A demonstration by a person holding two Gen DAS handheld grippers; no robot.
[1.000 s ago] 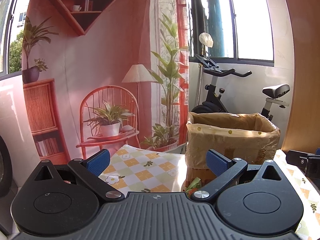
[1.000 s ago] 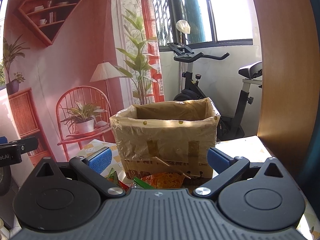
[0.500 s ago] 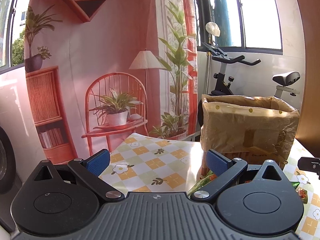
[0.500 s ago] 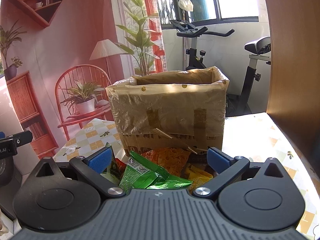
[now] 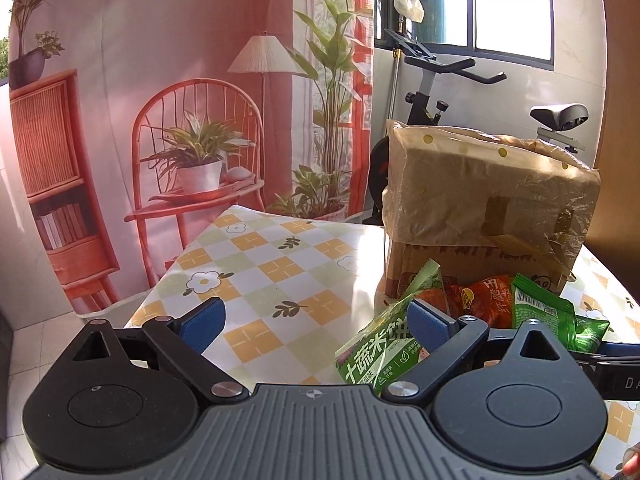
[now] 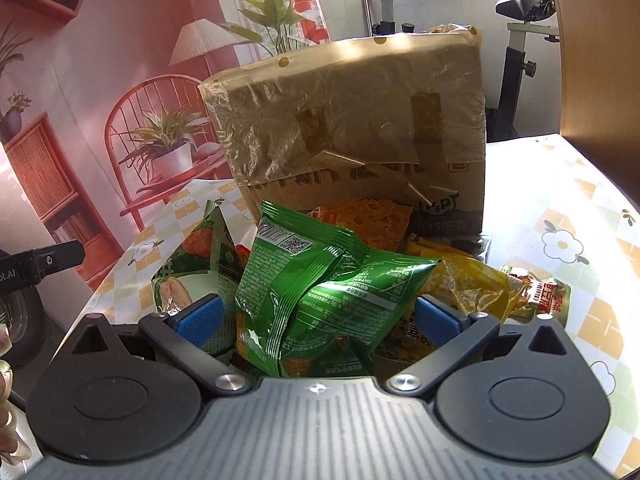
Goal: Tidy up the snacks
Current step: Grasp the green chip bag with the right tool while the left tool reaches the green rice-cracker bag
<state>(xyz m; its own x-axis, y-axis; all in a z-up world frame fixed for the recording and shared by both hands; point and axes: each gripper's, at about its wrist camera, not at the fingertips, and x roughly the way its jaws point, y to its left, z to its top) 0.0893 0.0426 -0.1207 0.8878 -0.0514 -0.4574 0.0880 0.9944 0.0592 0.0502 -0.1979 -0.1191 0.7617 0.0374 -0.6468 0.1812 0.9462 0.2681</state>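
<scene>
A heap of snack packets (image 6: 340, 264) lies on the checked tablecloth (image 5: 280, 264) in front of the plastic-lined cardboard box (image 6: 352, 120) — lower centre of the right wrist view, lower right of the left one. The right gripper (image 6: 318, 318) has its jaws spread wide on either side of a dark green packet (image 6: 320, 300), not pressing it. The left gripper (image 5: 316, 322) is open too — its right pad just beside a light green rice-cracker packet (image 5: 380, 344).

Bare tablecloth (image 5: 280, 268) lies open leftward — the snack pile (image 6: 320, 280) and cardboard box (image 6: 360, 120) block ahead.
</scene>
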